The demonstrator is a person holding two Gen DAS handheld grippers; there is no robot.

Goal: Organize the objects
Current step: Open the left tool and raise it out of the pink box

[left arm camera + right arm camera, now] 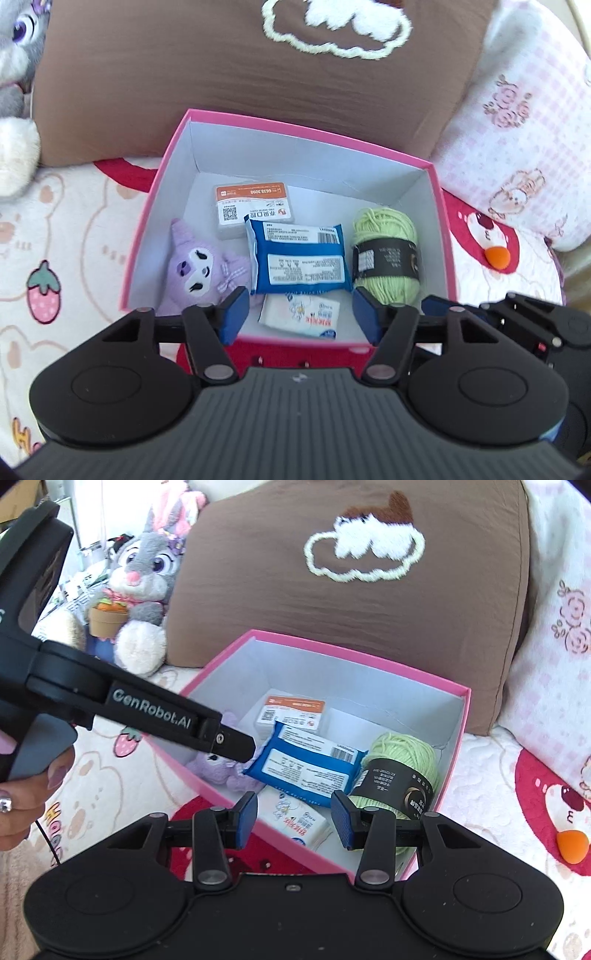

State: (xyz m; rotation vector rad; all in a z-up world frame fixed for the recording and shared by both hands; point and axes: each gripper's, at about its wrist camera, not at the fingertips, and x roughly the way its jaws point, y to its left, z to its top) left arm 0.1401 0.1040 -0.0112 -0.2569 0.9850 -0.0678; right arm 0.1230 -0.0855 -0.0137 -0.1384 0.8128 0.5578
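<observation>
From my left wrist camera, the grey rabbit plush [14,55] is cut off by the left edge, and the brown cushion [236,77] runs past the top. My own tongs [300,319] cover the near rim of the pink box [162,177] and part of the purple plush [201,269]. From the right wrist camera, the left unit hides most of that plush. The print on the blue packet [300,258] is too small for me to read.

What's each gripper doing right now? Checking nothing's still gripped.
Left gripper: open, holding nothing.
Right gripper: open, holding nothing.
</observation>
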